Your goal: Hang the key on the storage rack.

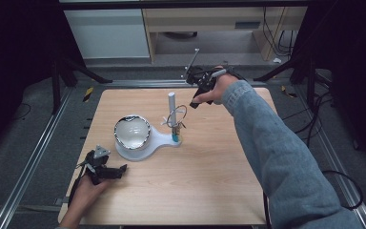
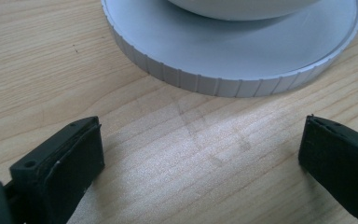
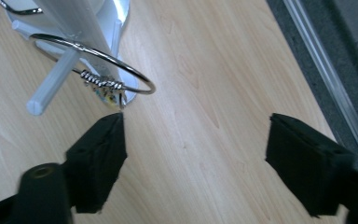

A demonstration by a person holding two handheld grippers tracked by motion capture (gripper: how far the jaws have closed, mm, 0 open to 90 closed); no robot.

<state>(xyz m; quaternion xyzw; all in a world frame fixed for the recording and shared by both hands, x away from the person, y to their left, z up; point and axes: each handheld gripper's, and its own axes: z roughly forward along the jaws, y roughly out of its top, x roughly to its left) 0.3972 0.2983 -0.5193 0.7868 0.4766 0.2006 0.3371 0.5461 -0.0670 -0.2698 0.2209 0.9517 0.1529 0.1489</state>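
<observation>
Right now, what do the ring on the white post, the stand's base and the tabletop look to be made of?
The ring looks like polished metal wire: thin, mirror-bright, its ends twisted into a coil. The base looks like matte white plastic, possibly painted; its rim is evenly ribbed. The tabletop shows pale wood grain under a smooth, faintly glossy finish; solid wood or laminate, I cannot tell.

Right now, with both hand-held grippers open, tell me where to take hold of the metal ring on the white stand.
Probably grip the metal ring on its bare outer arc, clear of the twisted wire. It hangs around the upright white post, so come from the right hand-held gripper side, jaws across the thin wire.
</observation>
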